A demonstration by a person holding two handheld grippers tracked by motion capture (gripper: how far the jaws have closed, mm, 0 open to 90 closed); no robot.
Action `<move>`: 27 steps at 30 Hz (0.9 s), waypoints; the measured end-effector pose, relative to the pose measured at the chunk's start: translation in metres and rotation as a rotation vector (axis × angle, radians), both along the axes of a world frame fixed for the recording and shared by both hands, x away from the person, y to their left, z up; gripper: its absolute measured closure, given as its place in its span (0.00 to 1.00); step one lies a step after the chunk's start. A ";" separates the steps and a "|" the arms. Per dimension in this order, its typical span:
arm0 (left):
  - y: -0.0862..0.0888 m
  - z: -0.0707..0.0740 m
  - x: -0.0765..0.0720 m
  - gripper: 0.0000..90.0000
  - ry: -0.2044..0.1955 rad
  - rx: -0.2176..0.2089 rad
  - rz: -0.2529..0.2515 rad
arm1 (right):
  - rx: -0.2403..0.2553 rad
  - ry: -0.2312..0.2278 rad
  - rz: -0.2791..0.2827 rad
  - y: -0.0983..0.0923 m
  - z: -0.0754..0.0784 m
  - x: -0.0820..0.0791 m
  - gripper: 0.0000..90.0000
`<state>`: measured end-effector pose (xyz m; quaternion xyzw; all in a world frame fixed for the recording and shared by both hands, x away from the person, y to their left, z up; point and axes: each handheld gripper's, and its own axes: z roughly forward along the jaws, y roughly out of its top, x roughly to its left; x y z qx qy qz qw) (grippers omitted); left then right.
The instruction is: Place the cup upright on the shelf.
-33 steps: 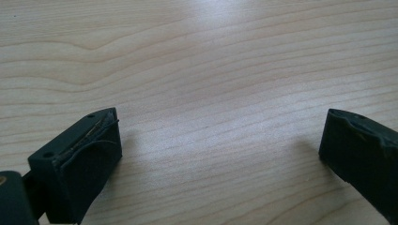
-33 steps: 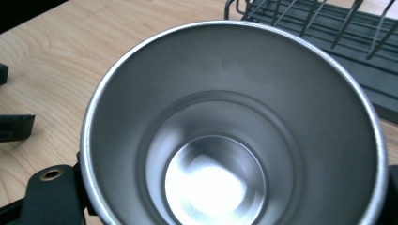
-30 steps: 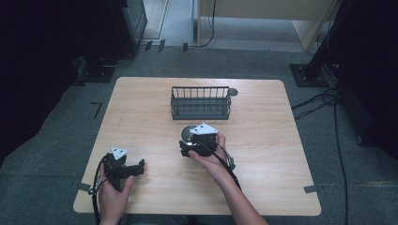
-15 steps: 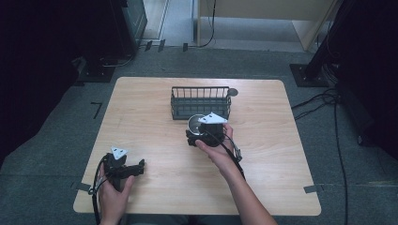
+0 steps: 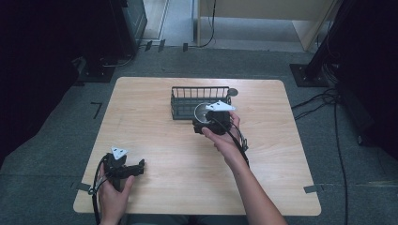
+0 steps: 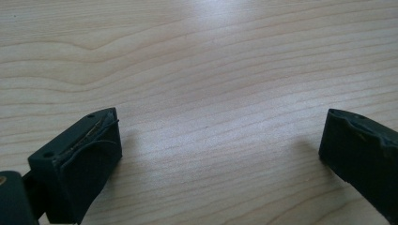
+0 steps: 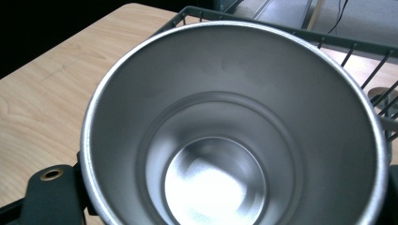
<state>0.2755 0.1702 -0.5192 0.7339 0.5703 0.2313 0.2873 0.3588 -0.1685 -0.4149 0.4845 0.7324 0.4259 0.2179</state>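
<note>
I have the right gripper (image 5: 206, 123) closed on a steel cup (image 7: 234, 136), jaws clamped against its outer wall, and the cup sits in the air at the near rail of the black wire basket (image 5: 187, 101), its rim just over that rail and its mouth open toward my right gripper camera. My left gripper (image 5: 133, 168) rests low on the bench (image 5: 155, 140), well apart from the basket toward the near left corner, jaws spread wide with only bare wood between them.
</note>
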 end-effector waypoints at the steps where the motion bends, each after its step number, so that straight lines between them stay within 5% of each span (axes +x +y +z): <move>1: 0.000 0.000 0.000 0.00 0.000 0.000 0.000 | 0.001 -0.001 -0.001 0.000 0.001 0.002 0.20; 15: 0.000 0.000 0.000 0.00 0.003 0.000 -0.001 | -0.021 -0.031 0.000 0.017 0.023 0.034 0.20; 27: 0.000 0.000 0.000 0.00 0.003 0.001 -0.001 | -0.054 -0.036 0.005 0.040 0.026 0.062 0.20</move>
